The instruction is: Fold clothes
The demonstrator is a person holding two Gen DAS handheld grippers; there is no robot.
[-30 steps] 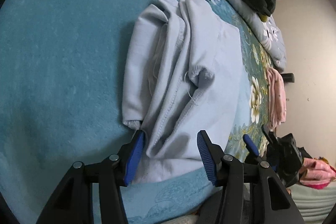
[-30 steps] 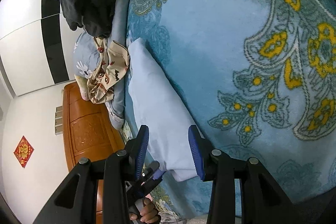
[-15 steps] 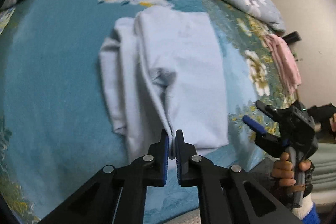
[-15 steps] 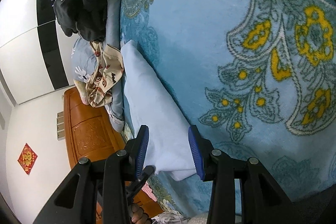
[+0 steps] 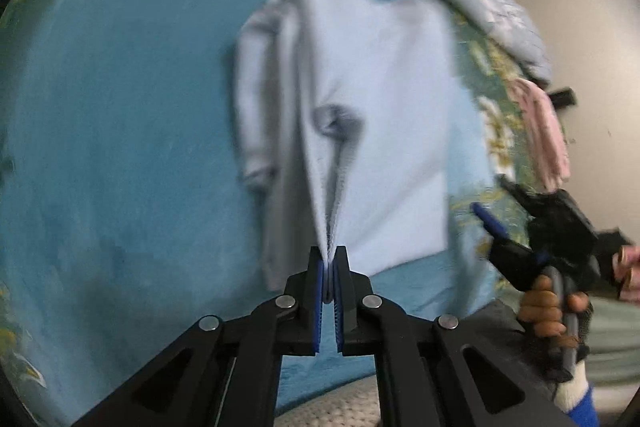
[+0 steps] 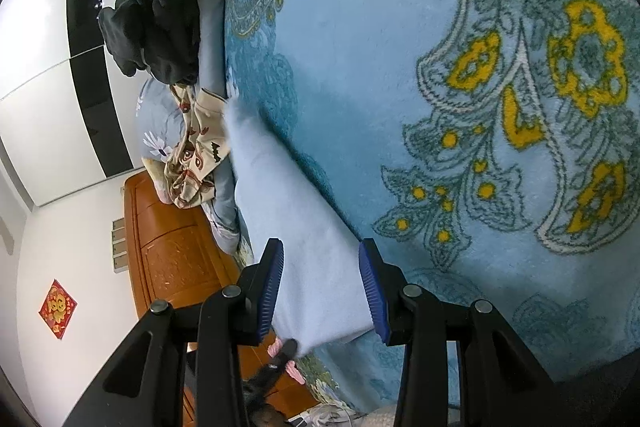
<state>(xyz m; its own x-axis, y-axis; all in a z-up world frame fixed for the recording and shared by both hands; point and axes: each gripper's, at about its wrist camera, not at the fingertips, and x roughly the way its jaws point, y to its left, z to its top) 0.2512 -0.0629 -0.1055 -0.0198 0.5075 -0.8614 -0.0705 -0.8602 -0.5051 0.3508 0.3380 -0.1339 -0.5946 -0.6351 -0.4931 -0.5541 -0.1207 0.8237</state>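
A pale blue sweatshirt (image 5: 384,99) lies partly folded on a teal patterned blanket (image 5: 120,115). My left gripper (image 5: 330,267) is shut on a pinched fold of its near hem and lifts that cloth into a taut ridge. The view is blurred by motion. My right gripper (image 6: 322,287) is open, its blue pads straddling the sweatshirt's near corner (image 6: 316,291) without closing on it. It also shows at the right of the left wrist view (image 5: 504,235), held in a hand.
A dark garment pile (image 6: 156,27) and a printed beige cloth (image 6: 196,155) lie at the blanket's far edge. A pink garment (image 5: 540,131) lies at the right. An orange wooden headboard (image 6: 168,251) stands beside the bed.
My left gripper closed on the sweatshirt's hem and has pulled it up and back, drawing the fold taut. My right gripper stays open over the corner.
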